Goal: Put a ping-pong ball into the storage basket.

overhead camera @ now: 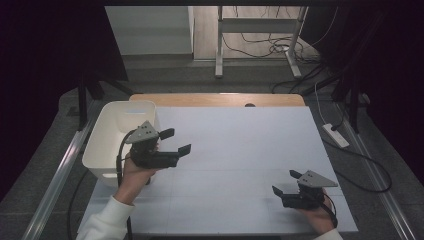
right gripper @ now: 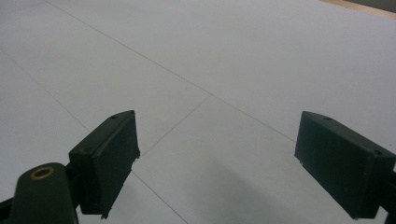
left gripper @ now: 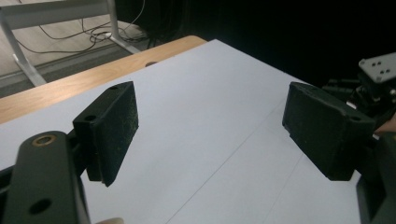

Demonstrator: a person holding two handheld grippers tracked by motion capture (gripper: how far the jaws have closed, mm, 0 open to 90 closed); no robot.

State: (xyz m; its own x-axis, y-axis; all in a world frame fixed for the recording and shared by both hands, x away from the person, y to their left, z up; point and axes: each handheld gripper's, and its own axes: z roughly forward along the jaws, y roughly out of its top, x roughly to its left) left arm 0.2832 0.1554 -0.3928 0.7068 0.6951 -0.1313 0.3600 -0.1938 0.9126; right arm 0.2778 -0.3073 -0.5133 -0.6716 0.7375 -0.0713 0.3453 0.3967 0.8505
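My left gripper [overhead camera: 178, 141] is held in a hand with a white sleeve above the white table [overhead camera: 240, 145], just right of a white bin [overhead camera: 98, 131]. Its jaws point right and stand open with nothing between them. In the left gripper view the left gripper [left gripper: 210, 119] frames bare white surface, and the grey plate [left gripper: 379, 67] of the other gripper shows at the far right. My right gripper [overhead camera: 284, 182] rests low near the table's front right, pointing left. Its jaws are wide open. In the right gripper view the right gripper [right gripper: 215, 149] has bare table between its jaws.
The bin hangs at the table's left edge, and I cannot see what is inside it. A wooden strip [overhead camera: 215, 99] runs along the table's far edge. Beyond it stand a metal desk frame [overhead camera: 260, 30] and floor cables. A power strip [overhead camera: 336, 135] lies on the floor at right.
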